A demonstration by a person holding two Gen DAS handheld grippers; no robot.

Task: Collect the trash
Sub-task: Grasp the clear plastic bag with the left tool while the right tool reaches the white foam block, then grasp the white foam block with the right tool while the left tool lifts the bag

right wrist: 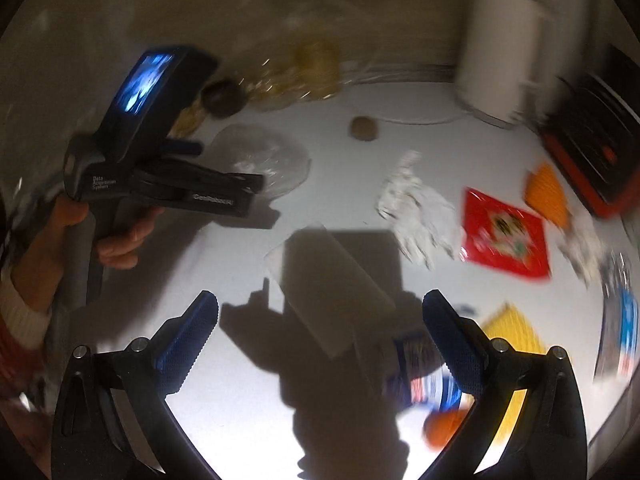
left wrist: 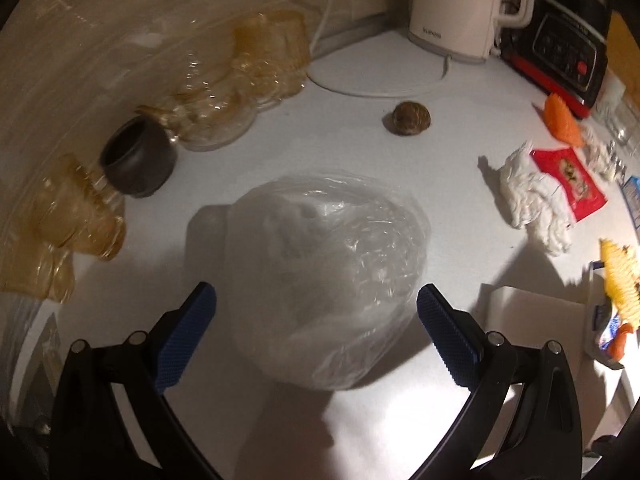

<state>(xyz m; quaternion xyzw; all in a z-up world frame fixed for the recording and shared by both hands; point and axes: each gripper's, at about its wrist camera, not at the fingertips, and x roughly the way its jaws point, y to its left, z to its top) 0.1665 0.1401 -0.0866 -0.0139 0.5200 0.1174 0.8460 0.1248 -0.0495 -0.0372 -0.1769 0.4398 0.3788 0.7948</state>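
A crumpled clear plastic bag point(left wrist: 320, 272) lies on the white counter point(left wrist: 400, 420). My left gripper point(left wrist: 316, 296) is open, one finger on each side of the bag's near part, and I cannot tell whether they touch it. To the right lie a wad of white tissue point(left wrist: 532, 200), a red packet point(left wrist: 568, 184) and an orange piece point(left wrist: 562, 120). My right gripper point(right wrist: 320, 304) is open above a pale box point(right wrist: 336, 292) in shadow. The right wrist view is blurred. A blue printed wrapper point(right wrist: 424, 376) and a yellow piece point(right wrist: 512, 332) lie by the right finger.
A white kettle point(left wrist: 456, 8) with its cord and a black and red appliance point(left wrist: 568, 52) stand at the back. Amber glassware point(left wrist: 256, 68) and a dark cup point(left wrist: 138, 160) line the left wall. A small brown round thing point(left wrist: 411, 118) sits mid-counter. A hand point(right wrist: 124, 236) holds the left tool.
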